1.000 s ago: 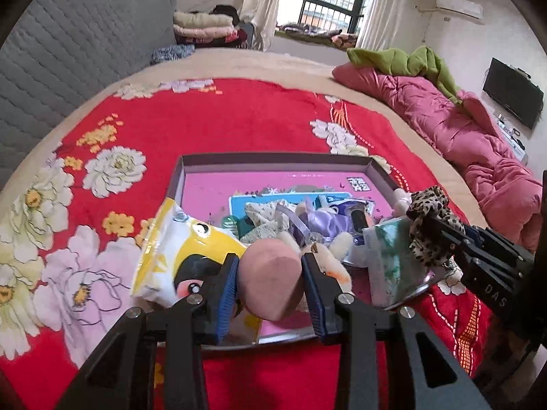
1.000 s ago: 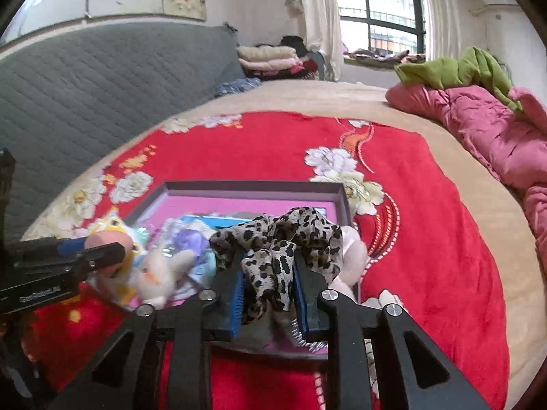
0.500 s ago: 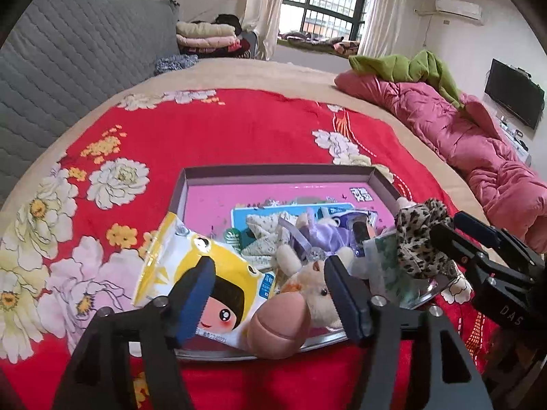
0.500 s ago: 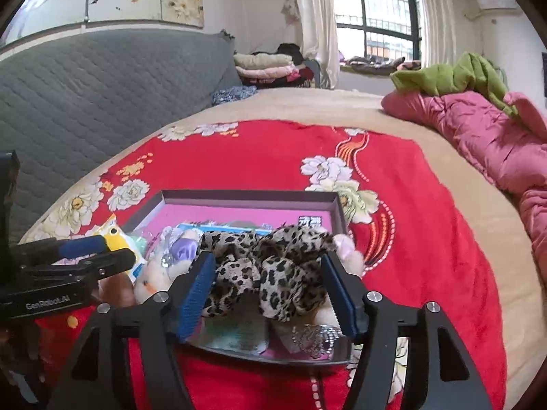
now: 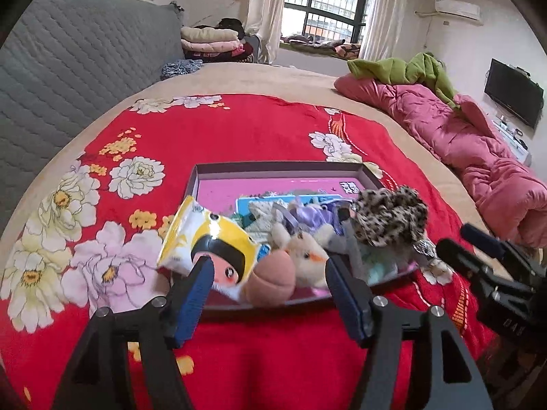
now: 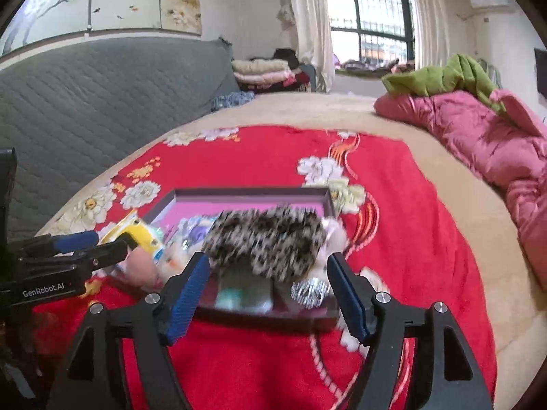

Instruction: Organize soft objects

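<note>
A shallow purple tray (image 5: 273, 167) with a pink floor lies on the red floral blanket (image 5: 239, 130). It holds a yellow tissue pack (image 5: 212, 239), a plush chick (image 5: 307, 256), a purple item (image 5: 314, 215) and other soft things. A pink round puff (image 5: 273, 278) rests at its near edge, just beyond my open left gripper (image 5: 270, 270), with no pad touching it. A leopard-print scrunchie (image 6: 270, 239) lies on the pile at the tray's right end. My right gripper (image 6: 267, 263) hangs in front of it with its jaws opening and nothing between them.
A pink quilt (image 5: 461, 136) and a green cloth (image 5: 400, 68) lie along the bed's right side. The grey quilted headboard (image 5: 68, 68) rises at the left. Folded blankets (image 5: 212, 39) are stacked at the far end. A TV (image 5: 512, 99) hangs on the right wall.
The left gripper opened and let go of the pink puff, which now lies in the tray. The right gripper opened and released the leopard scrunchie. Both pulled back and up.
</note>
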A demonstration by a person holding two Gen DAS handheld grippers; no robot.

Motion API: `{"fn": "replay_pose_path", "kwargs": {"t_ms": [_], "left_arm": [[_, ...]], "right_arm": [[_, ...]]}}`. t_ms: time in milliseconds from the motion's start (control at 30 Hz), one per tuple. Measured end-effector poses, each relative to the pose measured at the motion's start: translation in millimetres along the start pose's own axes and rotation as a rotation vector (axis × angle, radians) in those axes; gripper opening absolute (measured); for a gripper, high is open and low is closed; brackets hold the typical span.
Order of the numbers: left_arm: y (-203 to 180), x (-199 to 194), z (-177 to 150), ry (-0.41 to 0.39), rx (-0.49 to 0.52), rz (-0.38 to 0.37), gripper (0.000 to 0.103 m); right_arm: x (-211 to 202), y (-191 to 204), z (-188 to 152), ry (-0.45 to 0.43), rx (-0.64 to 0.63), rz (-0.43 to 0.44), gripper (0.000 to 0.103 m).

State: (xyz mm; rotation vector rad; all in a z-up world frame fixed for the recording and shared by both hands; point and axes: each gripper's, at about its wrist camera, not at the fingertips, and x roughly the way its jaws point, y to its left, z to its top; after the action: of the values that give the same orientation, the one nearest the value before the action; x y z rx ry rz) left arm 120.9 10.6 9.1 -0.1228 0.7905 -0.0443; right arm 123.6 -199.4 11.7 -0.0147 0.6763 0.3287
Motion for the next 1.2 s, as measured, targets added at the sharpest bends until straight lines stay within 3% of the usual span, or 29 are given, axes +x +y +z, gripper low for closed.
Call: {"fn": "replay_pose_path", "kwargs": {"t_ms": [167,500,733,1200], "left_arm": [[-7,-12,-16,0.036,-0.010,0.025,0.067],[-24,-29,-54,0.121,-0.019,0.043,0.067],[-31,-42,-61,0.113,-0.026,0.059,0.067],[-35,-48,-68,0.131,-0.035,0.065,0.067]], "right_arm": [[-9,6,-23,0.079,0.004,-0.018,0.073],[-30,19,-45,0.124,-0.005,-0.053,0.075],[-44,33,-50,0.097,-0.053,-0.080,0.076],[-50,40,-60,0.128,-0.044,-0.068,0.076]]}}
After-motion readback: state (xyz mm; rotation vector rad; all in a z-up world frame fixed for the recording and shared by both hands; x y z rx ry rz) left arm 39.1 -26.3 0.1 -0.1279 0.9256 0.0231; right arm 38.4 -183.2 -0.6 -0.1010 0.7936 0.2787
